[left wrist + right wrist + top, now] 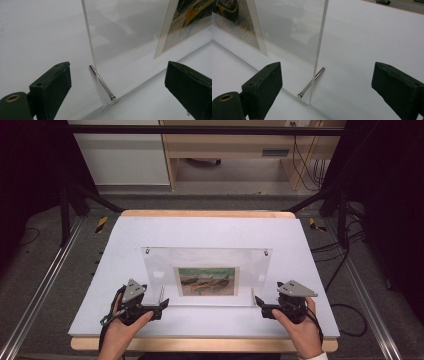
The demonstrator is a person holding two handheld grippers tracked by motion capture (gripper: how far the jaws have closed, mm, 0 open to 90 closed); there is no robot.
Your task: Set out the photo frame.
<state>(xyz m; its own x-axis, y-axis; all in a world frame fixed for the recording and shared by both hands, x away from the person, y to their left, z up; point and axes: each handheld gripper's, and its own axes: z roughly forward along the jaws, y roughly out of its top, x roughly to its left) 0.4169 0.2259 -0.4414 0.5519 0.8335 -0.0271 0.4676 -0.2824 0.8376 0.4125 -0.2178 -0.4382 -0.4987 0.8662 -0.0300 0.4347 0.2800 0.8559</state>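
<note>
- Two hands came up from the bottom of the high view, and each one held a gripper.
- Our left gripper (164, 303) sat just beside the bottom left corner of the clear frame (207, 257). Its black jaws stood wide apart and held nothing.
- Our right gripper (258, 301) sat just beside the bottom right corner. Its jaws stood wide apart too, and they were empty.
- We saw the clear frame standing up near the middle of the white tabletop (210, 230). A small picture (207, 281) of boats sat inside it.
- We saw a thin metal pin (102, 83) poking through the frame low down in the left gripper view. It seemed to help the frame stand.
- We saw another pin (311, 82) like it in the right gripper view, at the other bottom corner.
- We thought the frame was hard and stiff, so it would not bend.
- We thought it was smooth and slippery, so it could slide out of a loose hold.
- We guessed it was light, but we could not be sure.
- We thought it could scratch, crack or tip over if we were rough.
- We thought the best place to hold it was the two side edges, low down, one gripper on each side.
- We thought both sides should lift together to keep it straight.
</note>
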